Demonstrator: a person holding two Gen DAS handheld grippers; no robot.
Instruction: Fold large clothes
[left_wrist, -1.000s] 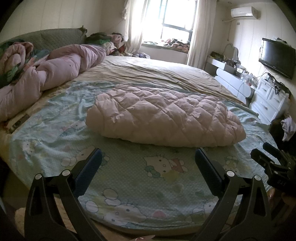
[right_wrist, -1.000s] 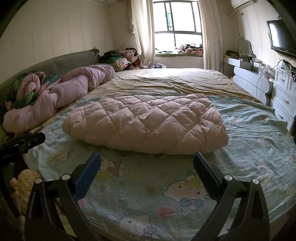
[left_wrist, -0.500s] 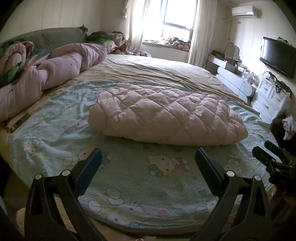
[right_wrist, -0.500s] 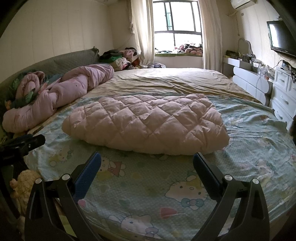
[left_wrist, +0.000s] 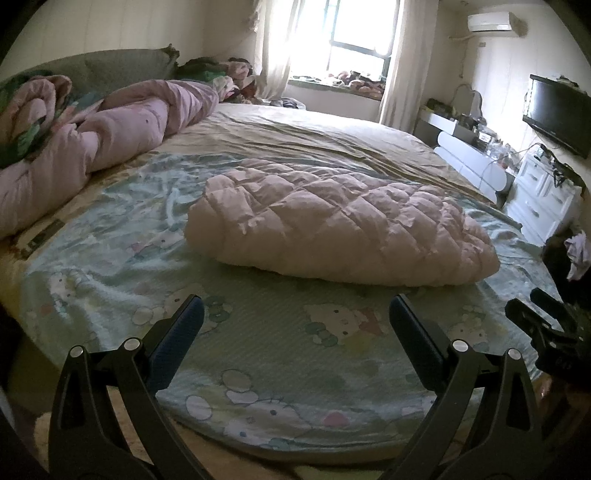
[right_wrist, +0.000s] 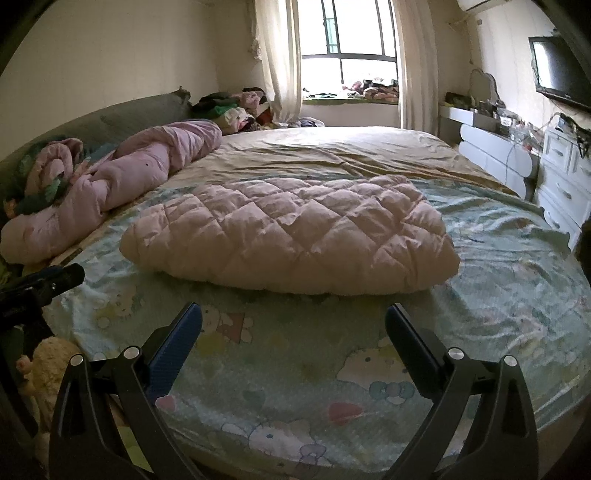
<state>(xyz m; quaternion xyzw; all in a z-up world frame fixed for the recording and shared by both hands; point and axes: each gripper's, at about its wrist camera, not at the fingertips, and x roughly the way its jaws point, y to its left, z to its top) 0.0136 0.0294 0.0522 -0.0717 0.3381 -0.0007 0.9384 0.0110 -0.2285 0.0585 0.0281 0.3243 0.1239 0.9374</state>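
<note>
1. the bed (left_wrist: 258, 354), under a pale green cartoon-print sheet, fills the lower and middle of both views; a tan cover lies across its far half toward the window.
2. a rolled pink duvet (left_wrist: 110, 144) lies along the left edge of the frame, well apart from the task's garment.
3. the pink quilted coat (left_wrist: 340, 225) (right_wrist: 291, 236) lies in the centre of both frames as a compact padded bundle, flat on the sheet, no sleeve showing.
4. the left gripper (left_wrist: 295, 332) and right gripper (right_wrist: 293, 334) hover at the bottom of their frames near the bed's near edge, fingers spread wide, holding nothing, apart from the coat.
5. judgement: the fold looks finished or nearly so; the next move calls for either a last tidy press or lifting the bundle from both ends to set it aside.
</note>
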